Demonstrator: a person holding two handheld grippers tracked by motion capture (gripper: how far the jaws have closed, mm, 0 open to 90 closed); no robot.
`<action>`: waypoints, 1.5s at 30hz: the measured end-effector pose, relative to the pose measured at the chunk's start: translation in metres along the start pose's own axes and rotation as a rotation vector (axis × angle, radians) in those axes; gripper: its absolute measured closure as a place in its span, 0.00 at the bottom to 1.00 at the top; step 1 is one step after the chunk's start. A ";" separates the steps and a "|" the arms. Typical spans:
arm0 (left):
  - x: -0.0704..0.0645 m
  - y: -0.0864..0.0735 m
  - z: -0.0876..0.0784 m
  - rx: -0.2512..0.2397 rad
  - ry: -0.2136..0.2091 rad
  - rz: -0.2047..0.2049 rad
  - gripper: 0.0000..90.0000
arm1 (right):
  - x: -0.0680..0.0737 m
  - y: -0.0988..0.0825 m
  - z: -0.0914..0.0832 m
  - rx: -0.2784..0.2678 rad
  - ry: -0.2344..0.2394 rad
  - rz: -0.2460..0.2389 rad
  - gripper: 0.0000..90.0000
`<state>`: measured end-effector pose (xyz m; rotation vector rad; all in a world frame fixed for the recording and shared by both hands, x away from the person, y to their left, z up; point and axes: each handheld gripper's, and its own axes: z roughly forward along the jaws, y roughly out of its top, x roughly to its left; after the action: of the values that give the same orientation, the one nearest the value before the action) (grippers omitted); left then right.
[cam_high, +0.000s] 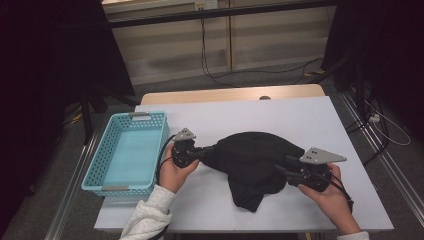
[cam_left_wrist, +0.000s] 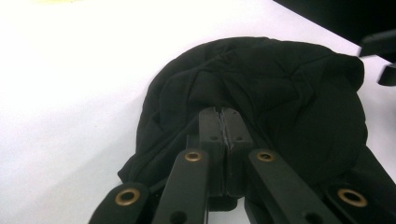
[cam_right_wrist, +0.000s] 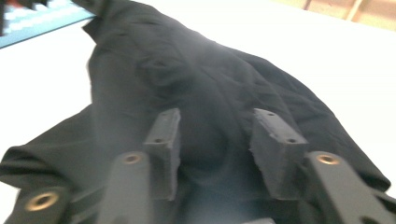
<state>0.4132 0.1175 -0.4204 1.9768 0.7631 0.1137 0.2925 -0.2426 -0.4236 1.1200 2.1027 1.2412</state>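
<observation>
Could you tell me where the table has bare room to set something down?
The table is bare along its far edge behind the black cloth, and at the near edge between the hands. The basket is empty. It is crowded mid-table, where the left gripper and right gripper meet the cloth.

From above your side, the high view looks forward and down across the whole counter (cam_high: 300, 120), the floor beyond it too. Each gripper view sits low and close behind its own jaws, looking along them. All three share the black cloth (cam_high: 252, 160) (cam_left_wrist: 280, 93) (cam_right_wrist: 187, 84) lying mid-counter.
</observation>
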 end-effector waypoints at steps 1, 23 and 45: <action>0.000 0.001 0.001 0.002 0.001 0.000 0.99 | 0.003 0.000 0.000 -0.012 0.006 -0.010 0.62; 0.011 -0.002 0.005 0.003 0.061 -0.009 0.99 | 0.020 -0.006 0.058 0.093 0.074 -0.086 0.95; 0.015 -0.009 0.016 0.051 0.035 0.003 0.79 | -0.029 0.022 0.065 0.078 -0.008 0.116 0.96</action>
<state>0.4273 0.1169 -0.4394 2.0290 0.7919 0.1320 0.3648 -0.2281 -0.4373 1.2958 2.1227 1.2129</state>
